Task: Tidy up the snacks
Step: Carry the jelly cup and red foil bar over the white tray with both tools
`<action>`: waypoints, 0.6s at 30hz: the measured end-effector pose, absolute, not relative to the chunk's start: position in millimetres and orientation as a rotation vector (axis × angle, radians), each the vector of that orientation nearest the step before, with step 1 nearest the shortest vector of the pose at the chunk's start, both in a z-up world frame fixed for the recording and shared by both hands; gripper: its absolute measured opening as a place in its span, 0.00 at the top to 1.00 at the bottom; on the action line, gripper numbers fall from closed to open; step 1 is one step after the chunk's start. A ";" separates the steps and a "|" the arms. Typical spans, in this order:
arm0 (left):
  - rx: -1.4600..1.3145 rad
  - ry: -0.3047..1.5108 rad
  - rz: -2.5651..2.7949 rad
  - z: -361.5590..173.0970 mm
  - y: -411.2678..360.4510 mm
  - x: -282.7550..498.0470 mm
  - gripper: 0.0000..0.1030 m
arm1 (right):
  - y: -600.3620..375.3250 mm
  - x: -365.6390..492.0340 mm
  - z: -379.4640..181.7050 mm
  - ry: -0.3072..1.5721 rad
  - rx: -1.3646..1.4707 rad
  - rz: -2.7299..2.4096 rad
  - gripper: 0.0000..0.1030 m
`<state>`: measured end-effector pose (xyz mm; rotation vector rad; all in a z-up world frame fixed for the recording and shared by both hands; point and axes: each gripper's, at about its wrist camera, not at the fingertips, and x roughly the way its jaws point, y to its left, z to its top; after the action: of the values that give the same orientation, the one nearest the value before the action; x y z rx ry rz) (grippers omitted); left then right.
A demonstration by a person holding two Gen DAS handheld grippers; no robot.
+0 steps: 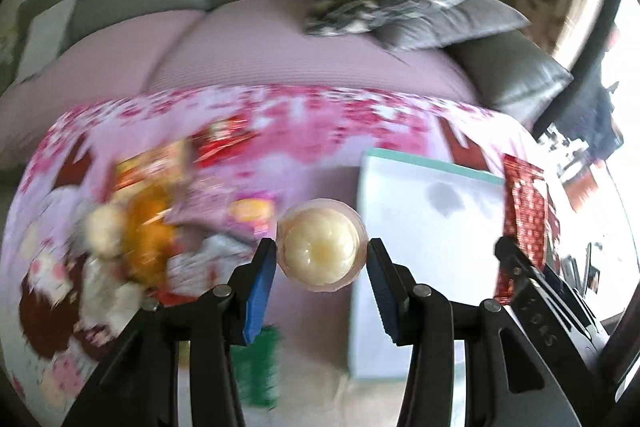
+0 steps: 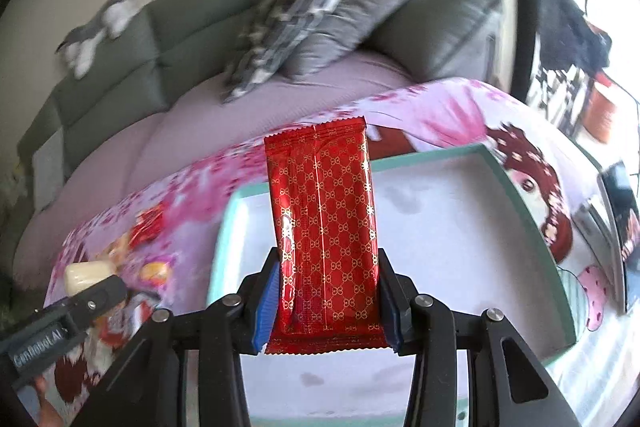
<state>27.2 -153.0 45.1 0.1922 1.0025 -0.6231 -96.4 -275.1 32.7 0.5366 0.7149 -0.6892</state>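
One container sits on the pink printed tablecloth [image 2: 460, 115]: a shallow white box with a teal rim [image 2: 496, 163], and as much of its pale floor as shows lies bare, apart from a few faint grey smudges.

Above the box's near left part, the right gripper [image 2: 327, 301] has its blue pads pressed on the lower end of a red foil snack packet [image 2: 324, 219] patterned in gold; the packet stands upright between the jaws, its far end over the box's far rim.

Left of the box, the left gripper [image 1: 322, 267] clamps a small clear cup of pale yellow jelly [image 1: 322, 247] between narrow-set pads, held just off the box's left edge.

Farther left on the cloth lies a blurred heap of loose snacks [image 1: 140, 227], orange, red and white wrappers among them. Beyond the table stands a grey sofa [image 2: 120, 67] with cushions.
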 end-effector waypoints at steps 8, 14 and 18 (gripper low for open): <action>0.262 0.987 -0.778 13.7 -219.3 23.9 0.53 | -310.9 -102.0 17.5 0.744 0.617 -0.755 0.55; 0.323 0.974 -0.809 -11.3 -244.0 30.5 0.53 | -316.6 -106.6 9.2 0.765 0.646 -0.782 0.55; 0.350 0.969 -0.839 -22.4 -254.9 33.6 0.53 | -323.7 -112.7 4.4 0.773 0.683 -0.803 0.55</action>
<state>33.6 -254.9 -22.4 0.3503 0.9695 -0.8388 -112.7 -323.7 4.4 0.6825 0.7734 -0.8030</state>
